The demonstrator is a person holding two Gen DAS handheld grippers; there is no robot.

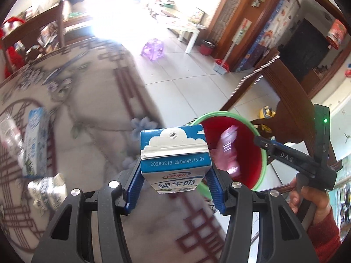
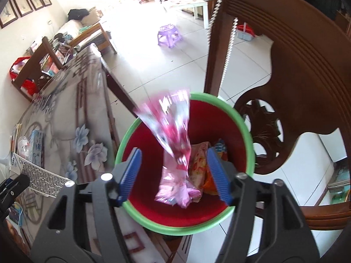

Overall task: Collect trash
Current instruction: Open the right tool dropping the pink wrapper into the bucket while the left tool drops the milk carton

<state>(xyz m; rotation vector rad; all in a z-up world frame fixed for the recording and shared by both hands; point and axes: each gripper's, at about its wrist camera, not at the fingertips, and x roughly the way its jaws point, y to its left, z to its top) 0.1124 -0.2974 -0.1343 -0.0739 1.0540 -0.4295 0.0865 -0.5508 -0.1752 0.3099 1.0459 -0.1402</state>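
My left gripper (image 1: 174, 175) is shut on a blue and white milk carton (image 1: 174, 160), held above the table edge beside the red bin with a green rim (image 1: 262, 153). My right gripper (image 2: 174, 171) is open over the same bin (image 2: 136, 206). A pink wrapper (image 2: 173, 127), blurred by motion, is in the air between the open fingers and the bin's inside; it also shows in the left wrist view (image 1: 227, 151). More wrappers (image 2: 198, 166) lie at the bin's bottom. The right gripper shows in the left wrist view (image 1: 260, 141).
The floral tablecloth table (image 1: 87, 109) holds another milk carton (image 1: 36, 140), a clear bottle (image 1: 11, 135) and a crumpled wrapper (image 1: 47, 188). A dark wooden chair (image 2: 296, 65) stands right behind the bin. A purple stool (image 2: 169, 34) stands on the tiled floor.
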